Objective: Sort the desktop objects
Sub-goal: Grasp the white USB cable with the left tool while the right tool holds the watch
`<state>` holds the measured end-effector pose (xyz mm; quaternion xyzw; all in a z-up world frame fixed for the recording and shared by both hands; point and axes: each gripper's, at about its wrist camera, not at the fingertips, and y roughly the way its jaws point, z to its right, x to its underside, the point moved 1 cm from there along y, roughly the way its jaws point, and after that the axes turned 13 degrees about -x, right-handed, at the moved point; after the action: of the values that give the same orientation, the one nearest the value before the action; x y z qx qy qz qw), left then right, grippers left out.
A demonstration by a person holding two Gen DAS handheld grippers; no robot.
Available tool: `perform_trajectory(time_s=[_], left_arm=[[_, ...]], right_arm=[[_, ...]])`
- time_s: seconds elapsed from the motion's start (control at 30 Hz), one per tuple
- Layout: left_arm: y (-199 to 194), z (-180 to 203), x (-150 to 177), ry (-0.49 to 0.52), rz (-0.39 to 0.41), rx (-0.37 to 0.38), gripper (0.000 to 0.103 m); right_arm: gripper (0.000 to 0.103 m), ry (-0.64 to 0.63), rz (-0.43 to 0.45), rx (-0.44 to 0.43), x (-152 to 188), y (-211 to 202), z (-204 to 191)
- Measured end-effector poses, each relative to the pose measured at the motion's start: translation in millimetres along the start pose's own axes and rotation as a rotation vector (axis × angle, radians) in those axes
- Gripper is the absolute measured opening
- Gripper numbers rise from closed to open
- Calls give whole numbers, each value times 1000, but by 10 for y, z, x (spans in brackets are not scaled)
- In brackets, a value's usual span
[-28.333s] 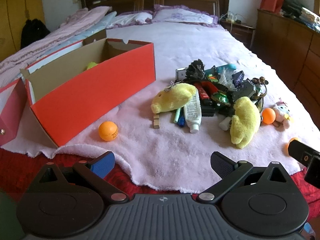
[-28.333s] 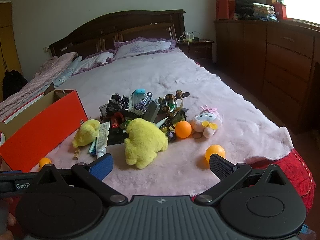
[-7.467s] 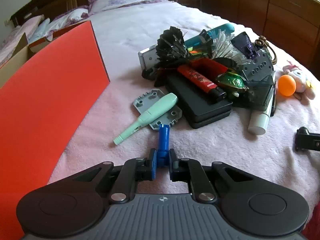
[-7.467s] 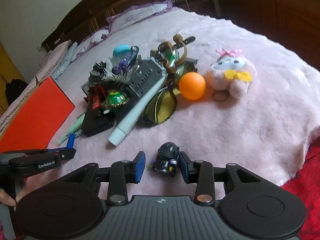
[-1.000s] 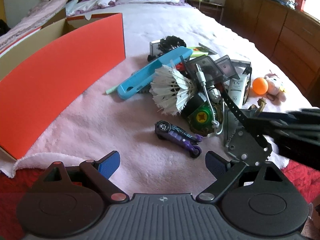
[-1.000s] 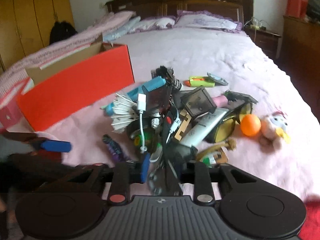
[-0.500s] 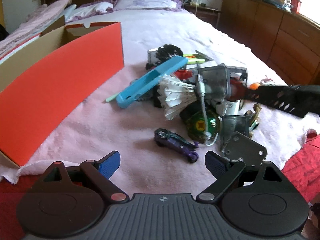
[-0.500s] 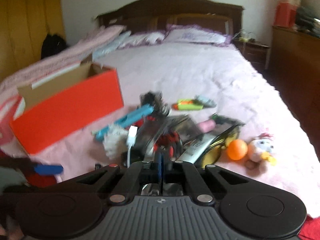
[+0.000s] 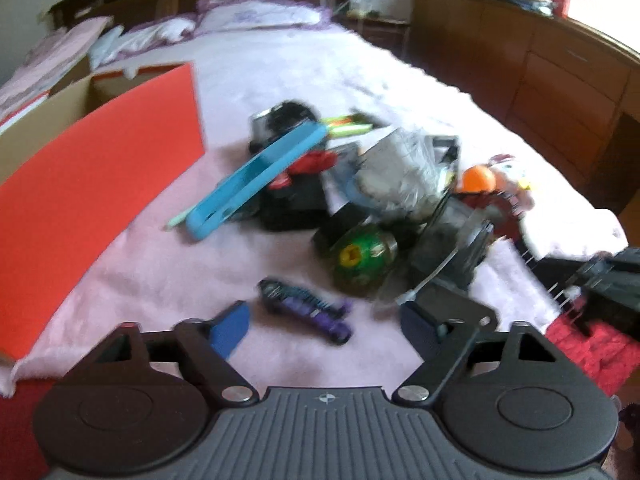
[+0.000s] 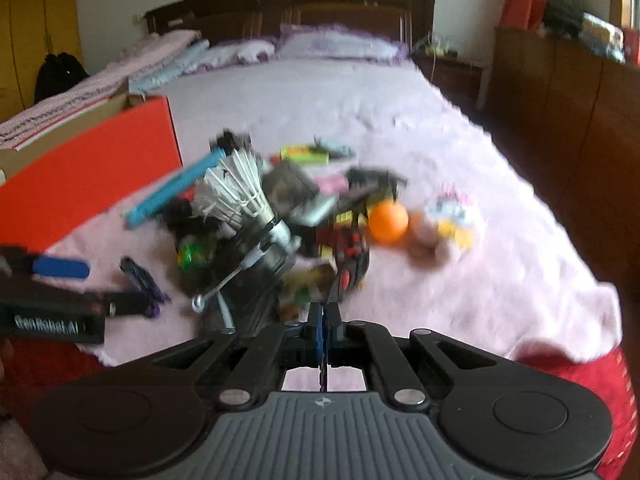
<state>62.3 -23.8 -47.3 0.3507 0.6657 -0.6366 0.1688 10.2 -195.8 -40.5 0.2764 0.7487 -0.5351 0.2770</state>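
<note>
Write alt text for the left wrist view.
Blurred fisheye view over the open left tool, with a purple toy car on the pink blanket just ahead. Beyond lies a clutter pile, with an orange box at left.

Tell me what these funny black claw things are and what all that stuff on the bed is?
Those claws are two-finger grabbers that a person holds, one in each hand. Each picture comes from a little camera riding on one grabber, looking forward along its fingers.

The left grabber is open, just above a small purple toy car. The right grabber is pinched shut; the picture is too blurry to tell what it holds, if anything.

On the fluffy pink blanket lies a jumble: a long blue plastic case, a white feather shuttlecock, a green round spinning toy, an orange ball. An orange cardboard box stands open nearby.
</note>
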Motion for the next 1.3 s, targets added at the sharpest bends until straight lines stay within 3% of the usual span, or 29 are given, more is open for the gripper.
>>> perform_trajectory(time_s=[0.13, 0.23, 0.37, 0.4, 0.6, 0.87, 1.0, 1.07, 1.27, 1.3], left_arm=[[35, 229, -59, 97, 46, 33, 69], [105, 400, -72, 173, 61, 62, 59], [309, 553, -70, 245, 13, 80, 25], [335, 560, -69, 250, 10, 89, 23], [405, 525, -121, 277, 2, 155, 19], [492, 482, -249, 200, -53, 300, 22], [431, 630, -202, 261, -7, 266, 22], [429, 605, -203, 236, -13, 261, 14], [329, 366, -175, 115, -21, 242, 13], [292, 328, -164, 102, -19, 242, 4]], right_arm=[[3, 19, -43, 22, 160, 106, 81], [5, 44, -62, 21, 243, 160, 122], [7, 102, -95, 11, 331, 236, 188], [7, 115, -97, 7, 353, 250, 205], [8, 142, -81, -7, 403, 316, 242], [8, 143, -69, -14, 436, 261, 256], [8, 147, -67, -19, 451, 261, 262], [8, 146, -67, -21, 452, 269, 265], [9, 156, -63, -27, 445, 281, 293], [9, 160, -62, -28, 443, 281, 306]])
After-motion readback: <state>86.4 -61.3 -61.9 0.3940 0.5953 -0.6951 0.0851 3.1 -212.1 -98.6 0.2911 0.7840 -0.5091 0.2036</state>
